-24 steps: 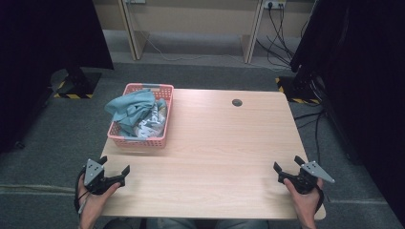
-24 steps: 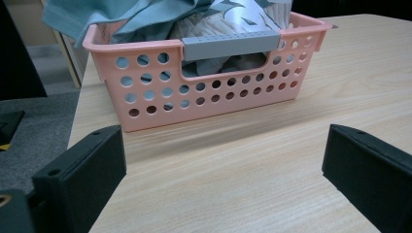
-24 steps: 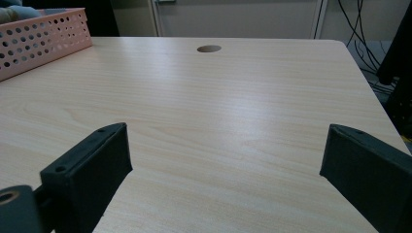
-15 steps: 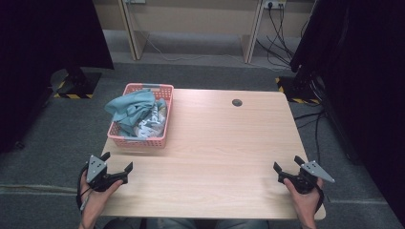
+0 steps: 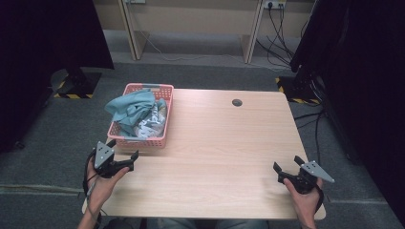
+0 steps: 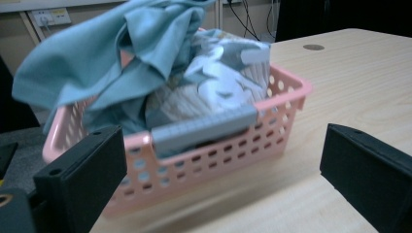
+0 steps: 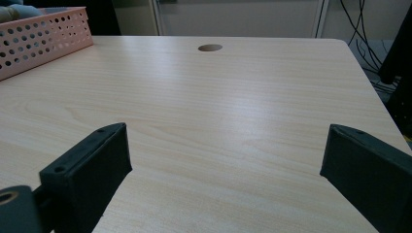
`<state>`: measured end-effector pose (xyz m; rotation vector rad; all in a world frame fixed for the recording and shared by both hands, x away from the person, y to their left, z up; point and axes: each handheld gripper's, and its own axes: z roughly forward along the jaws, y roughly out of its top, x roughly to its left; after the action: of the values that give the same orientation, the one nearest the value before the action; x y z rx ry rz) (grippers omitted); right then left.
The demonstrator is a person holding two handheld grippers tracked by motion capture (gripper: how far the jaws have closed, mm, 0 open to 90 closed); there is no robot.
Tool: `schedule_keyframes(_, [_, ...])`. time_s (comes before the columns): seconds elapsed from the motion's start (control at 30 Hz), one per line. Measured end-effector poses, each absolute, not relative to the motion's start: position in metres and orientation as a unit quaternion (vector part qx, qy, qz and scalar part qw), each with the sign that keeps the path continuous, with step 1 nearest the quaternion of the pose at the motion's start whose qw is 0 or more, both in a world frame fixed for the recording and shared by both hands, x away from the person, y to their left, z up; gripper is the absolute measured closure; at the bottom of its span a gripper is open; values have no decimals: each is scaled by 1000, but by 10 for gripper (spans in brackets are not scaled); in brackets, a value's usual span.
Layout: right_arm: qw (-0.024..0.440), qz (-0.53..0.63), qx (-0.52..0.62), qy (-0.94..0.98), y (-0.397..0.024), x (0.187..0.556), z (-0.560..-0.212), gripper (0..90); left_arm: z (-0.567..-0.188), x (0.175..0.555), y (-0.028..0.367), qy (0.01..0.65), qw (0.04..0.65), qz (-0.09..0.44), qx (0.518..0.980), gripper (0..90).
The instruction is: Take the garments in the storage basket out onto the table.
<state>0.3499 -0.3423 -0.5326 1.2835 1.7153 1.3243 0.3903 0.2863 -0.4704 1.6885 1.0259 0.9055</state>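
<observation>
Just ahead of the released left claw (image 6: 214, 184) sits the pink basket (image 6: 204, 155), teal cloth (image 6: 102, 58) heaped inside; a snagged pull could drag it off the surface (image 5: 229, 157). Right claw (image 5: 292, 168): released, empty.

Even, soft overhead light; dark surroundings at both sides

A pale sheen is seen on the counter (image 7: 233, 111) in the right gripper view; the basket (image 6: 204, 160) and the near black fingers (image 6: 82, 179) are rendered blurred in the left gripper view.

A pink basket (image 5: 143, 142) sat at the table's far left corner. A blue cloth (image 5: 131, 107) lay bunched on top, spilling over a patterned one (image 5: 152, 125).
</observation>
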Motion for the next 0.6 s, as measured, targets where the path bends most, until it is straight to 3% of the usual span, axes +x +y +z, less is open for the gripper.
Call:
schedule_keyframes(0.33, [306,502,483,649,-342,350,-533,39,-456,432,275,414,444,370,703,36])
schedule_keyframes(0.6, [308,502,482,649,-342,349,-533,39,-450,442,271,415,445,370,703,35])
